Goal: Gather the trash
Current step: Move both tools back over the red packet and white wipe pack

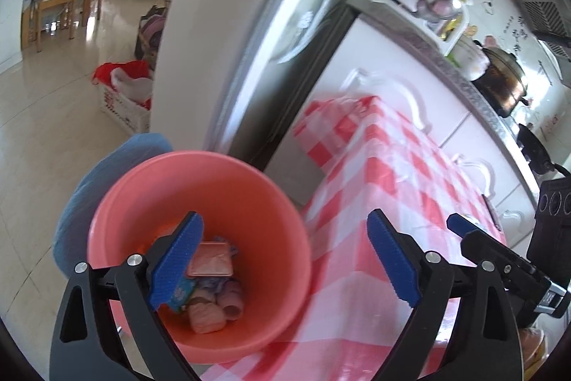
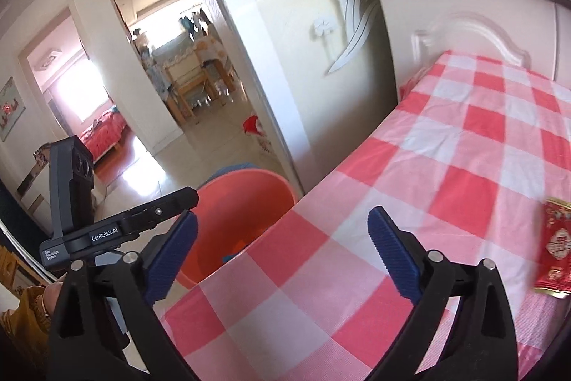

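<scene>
A salmon-pink bucket [image 1: 228, 188] stands on the floor beside the table with the red-and-white checked cloth [image 1: 385, 166]. At its bottom lie several scraps of trash [image 1: 214, 288]: a pink packet, crumpled wrappers, a blue-patterned piece. My left gripper [image 1: 282, 256] hangs open above the bucket's right rim, nothing between its blue pads. In the right wrist view my right gripper [image 2: 282, 249] stands open over the table's corner [image 2: 410, 188], empty, with the bucket [image 2: 235, 213] just beyond to the left. A red patterned packet [image 2: 556, 249] lies on the cloth at the right edge.
A blue cushion or bag [image 1: 107, 181] sits behind the bucket. A white door frame [image 2: 249, 59] and white cabinets [image 2: 464, 31] rise beyond the table. A kitchen counter with pots [image 1: 499, 77] runs at the right. A red-and-white basket [image 1: 125, 95] stands on the tiled floor.
</scene>
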Available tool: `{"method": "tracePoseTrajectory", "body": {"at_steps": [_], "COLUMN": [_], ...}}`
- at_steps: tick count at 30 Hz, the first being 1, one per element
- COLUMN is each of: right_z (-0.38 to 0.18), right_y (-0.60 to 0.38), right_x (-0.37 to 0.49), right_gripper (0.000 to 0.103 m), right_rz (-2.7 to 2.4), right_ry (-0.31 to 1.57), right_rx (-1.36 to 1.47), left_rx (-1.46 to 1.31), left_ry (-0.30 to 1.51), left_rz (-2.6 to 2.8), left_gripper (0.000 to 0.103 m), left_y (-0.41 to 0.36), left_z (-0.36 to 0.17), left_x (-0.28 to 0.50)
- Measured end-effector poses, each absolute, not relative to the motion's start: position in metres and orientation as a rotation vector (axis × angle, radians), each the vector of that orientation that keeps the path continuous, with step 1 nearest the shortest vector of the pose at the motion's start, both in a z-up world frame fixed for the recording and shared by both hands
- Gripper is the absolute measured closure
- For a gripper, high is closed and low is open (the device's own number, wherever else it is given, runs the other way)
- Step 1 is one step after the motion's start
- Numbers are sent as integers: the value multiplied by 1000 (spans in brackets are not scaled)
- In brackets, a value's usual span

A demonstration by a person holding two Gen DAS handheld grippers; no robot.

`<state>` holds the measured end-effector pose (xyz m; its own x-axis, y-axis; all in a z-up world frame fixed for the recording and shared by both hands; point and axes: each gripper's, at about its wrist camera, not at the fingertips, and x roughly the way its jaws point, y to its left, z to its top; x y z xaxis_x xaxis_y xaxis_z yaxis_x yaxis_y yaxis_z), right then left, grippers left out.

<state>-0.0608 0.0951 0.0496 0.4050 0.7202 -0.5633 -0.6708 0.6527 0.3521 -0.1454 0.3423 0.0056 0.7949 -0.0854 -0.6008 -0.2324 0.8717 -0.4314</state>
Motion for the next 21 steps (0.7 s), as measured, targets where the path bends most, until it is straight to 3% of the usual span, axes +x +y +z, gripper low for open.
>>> {"method": "tracePoseTrajectory", "body": {"at_steps": [21], "right_z": [78], "right_y": [-11], "right_x": [-67], "right_gripper": [4], "right_rz": [726], "right_ry": [597], "right_rx": [196], "left_rx": [-277], "left_ry": [790], "left_rz": [-47], "left_gripper": [8], "left_y": [225], "left_z": [32], "left_x": [-118]}}
